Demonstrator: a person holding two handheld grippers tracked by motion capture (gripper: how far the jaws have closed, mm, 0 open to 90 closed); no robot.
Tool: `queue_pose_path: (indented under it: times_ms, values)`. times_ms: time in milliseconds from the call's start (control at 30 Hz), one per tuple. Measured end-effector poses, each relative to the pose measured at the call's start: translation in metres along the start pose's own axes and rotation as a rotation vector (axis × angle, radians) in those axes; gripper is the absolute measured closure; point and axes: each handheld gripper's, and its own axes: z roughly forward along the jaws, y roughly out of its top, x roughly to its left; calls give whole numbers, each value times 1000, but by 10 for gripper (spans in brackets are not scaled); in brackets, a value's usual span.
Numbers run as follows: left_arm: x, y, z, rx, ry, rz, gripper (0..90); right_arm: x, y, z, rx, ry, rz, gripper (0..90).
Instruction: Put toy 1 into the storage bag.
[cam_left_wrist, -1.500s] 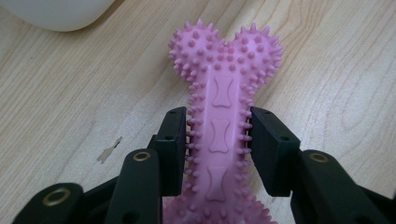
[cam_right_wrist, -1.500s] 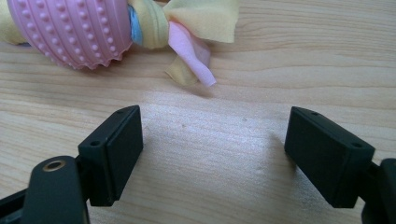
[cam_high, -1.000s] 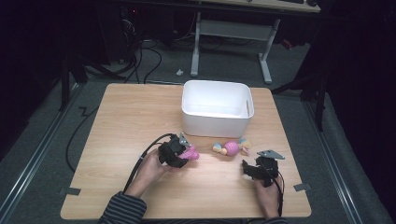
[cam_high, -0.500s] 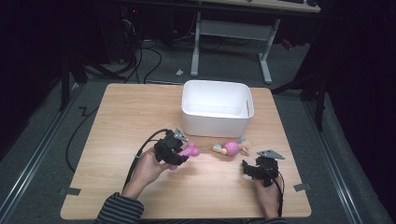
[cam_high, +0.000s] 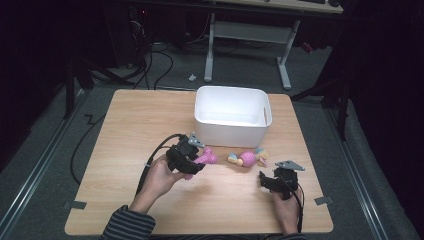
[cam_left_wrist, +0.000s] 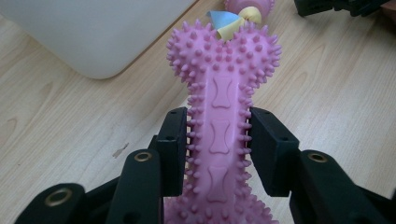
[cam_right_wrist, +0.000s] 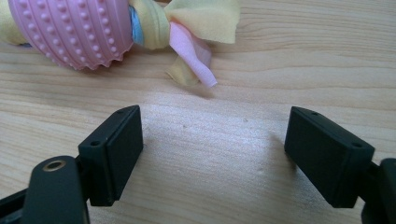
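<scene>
A pink spiky rubber bone (cam_left_wrist: 219, 121) is clamped by its shaft between the pads of my left gripper (cam_left_wrist: 218, 144), its knobbed end pointing away. In the high view this left gripper (cam_high: 192, 160) holds the bone (cam_high: 206, 158) a little above the table, in front of the white bin (cam_high: 232, 116). A pink studded ball with yellow, blue and pink cloth strips (cam_high: 247, 158) lies on the wood right of it. My right gripper (cam_high: 270, 181) rests low near the table's front right, jaws wide apart and empty (cam_right_wrist: 212, 158), with the ball toy (cam_right_wrist: 79, 28) just beyond them.
The wooden table (cam_high: 125, 130) ends close behind the bin and near my right hand. A black cable (cam_high: 152, 160) trails from the left gripper over the table's left side. Beyond the table stand a white desk frame (cam_high: 245, 35) and dark floor cables.
My left gripper has risen with the pink bone in it and shifted slightly toward the bin. The right gripper and the ball toy have stayed put.
</scene>
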Motion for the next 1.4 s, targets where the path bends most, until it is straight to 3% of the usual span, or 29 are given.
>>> queue_pose_path:
  times_ms: [167,267,667,1200,1400]
  values:
    - [1,9,-8,-12,4,2,592,0,0,0,1,0,0,193]
    - [3,19,-15,-39,-25,-1,591,0,0,0,0,3,-2,200]
    - [10,47,-27,-66,-48,3,592,1,0,0,-6,11,-5,221]
    - [26,82,-33,-75,-65,12,590,1,0,0,-8,17,-6,234]
    - [32,97,-34,-69,-51,20,591,1,0,0,-9,17,-8,234]
